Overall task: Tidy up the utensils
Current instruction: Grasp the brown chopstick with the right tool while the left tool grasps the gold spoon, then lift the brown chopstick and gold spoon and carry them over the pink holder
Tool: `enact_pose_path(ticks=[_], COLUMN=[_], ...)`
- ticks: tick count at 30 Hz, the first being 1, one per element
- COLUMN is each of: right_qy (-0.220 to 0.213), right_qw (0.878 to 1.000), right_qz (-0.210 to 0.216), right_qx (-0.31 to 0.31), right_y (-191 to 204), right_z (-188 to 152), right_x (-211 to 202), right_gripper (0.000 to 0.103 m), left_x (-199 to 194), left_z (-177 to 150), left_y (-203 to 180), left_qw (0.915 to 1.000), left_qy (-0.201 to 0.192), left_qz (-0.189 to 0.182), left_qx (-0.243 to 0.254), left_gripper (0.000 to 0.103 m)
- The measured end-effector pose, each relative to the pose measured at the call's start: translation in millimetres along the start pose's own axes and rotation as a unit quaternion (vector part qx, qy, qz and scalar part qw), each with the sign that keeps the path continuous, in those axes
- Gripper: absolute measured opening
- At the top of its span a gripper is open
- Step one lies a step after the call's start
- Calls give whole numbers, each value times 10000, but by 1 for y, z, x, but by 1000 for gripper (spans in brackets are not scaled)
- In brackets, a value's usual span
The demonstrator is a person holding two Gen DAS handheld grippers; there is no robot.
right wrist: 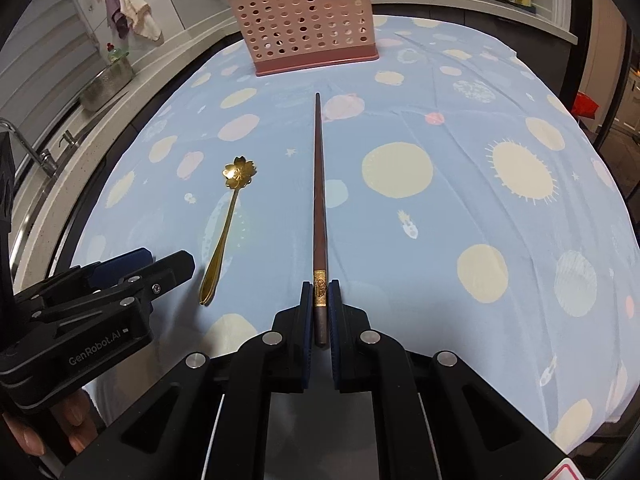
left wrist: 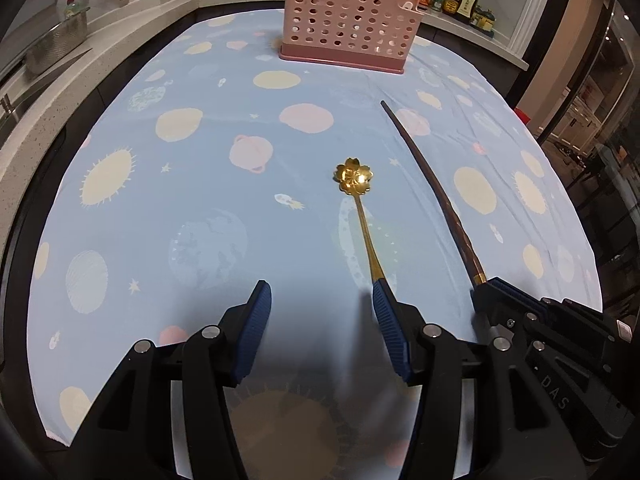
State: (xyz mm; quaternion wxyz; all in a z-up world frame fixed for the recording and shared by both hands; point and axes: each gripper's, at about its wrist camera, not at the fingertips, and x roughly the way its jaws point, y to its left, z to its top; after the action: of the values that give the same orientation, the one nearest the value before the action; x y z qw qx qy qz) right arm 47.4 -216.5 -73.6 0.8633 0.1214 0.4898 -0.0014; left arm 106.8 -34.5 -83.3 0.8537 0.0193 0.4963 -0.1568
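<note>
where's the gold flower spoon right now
The gold flower spoon lies flat on the blue tablecloth, left of the chopstick held by the right gripper, its handle end beside the open left gripper.

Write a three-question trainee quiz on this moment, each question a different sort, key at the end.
1. True or false: the right tool is shut on the chopstick.
2. Multiple choice: the gold spoon lies (A) in the pink utensil basket, (B) on the blue tablecloth, (C) in the left tool.
3. Fill in: the spoon's bowl is shaped like a ____.

Key: 1 true. 2 B; the left tool is open, its right finger just beside the spoon's handle end. 3 flower.
</note>
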Motion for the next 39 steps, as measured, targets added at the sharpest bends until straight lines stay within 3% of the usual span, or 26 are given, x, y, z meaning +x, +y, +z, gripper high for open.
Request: enact_pose_path(ticks=[9,14,19,29,39], right_qy=[-7,14,16,-85,-508], right_qw=[9999,9999,9999,9997,9976], right_qz=[18,33,44,158,434], right_qx=[159,152,151,153,172], right_y=[-8,-8,-8,-5,5], right_z=[-3,-3,-4,-3,17], right_x=[-3,-2,-2,-13,-50], right_gripper=[7,7,7,7,7], left_x=[4,4,4,-18,-56], left_z=[-7,-9,-10,3,29], left_y=[-14,-17,-17,-2,3], left_qw=[9997,9995,9994,9992,9967], left_qy=[54,52,64,-206,-671], left_qz=[-190,-253,-296,-343,-391], left_qx=[112,203,172,-91,-245], left_gripper=[48,23,10,10,9])
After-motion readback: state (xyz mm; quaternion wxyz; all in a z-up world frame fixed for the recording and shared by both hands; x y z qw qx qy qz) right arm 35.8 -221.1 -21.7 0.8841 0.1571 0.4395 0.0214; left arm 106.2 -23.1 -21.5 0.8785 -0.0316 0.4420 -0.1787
